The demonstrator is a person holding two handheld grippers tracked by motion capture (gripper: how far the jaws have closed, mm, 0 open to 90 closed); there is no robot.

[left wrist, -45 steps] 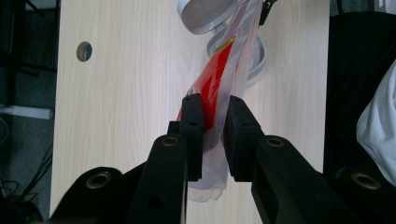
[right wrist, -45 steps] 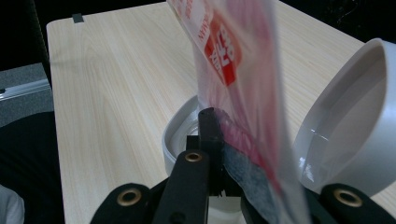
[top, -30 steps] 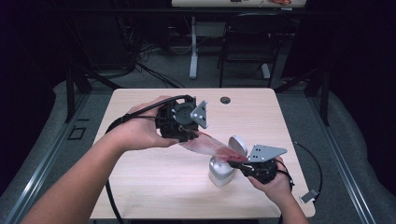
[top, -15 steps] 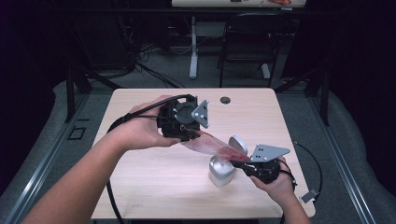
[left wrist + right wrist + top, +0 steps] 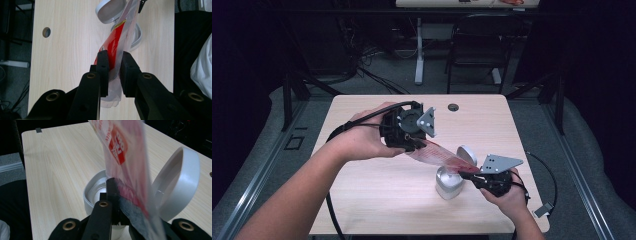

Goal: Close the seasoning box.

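The red-and-clear plastic packet (image 5: 439, 154) is hanging stretched between the two grippers, sloping down from the left gripper (image 5: 414, 140) to the right gripper (image 5: 467, 175). It appears to be held taut this way so that its lower end is pointing into the open silver bin (image 5: 448, 184), which is standing directly beneath the right gripper's tips.

In the left gripper view, the left gripper (image 5: 113, 72) is pinching the packet's upper end (image 5: 113, 50), its jaws partly closed with the film pressed between the pads. In the right gripper view, the right gripper (image 5: 120, 202) is clamping the lower end (image 5: 125, 157), jaws closed fully on the thin film, right above the bin's mouth (image 5: 96, 191).

The bin's hinged lid (image 5: 178, 182) is standing tipped back just beside the right gripper, on the far side from the person, presumably to leave the opening free.

The bin is resting on the wooden table (image 5: 362, 195), near the right gripper's hand (image 5: 507, 195); the table's cable hole (image 5: 454, 107) is lying well apart, beyond the left gripper. Judged from this arrangement, the packet is being lined up for dropping into the bin.
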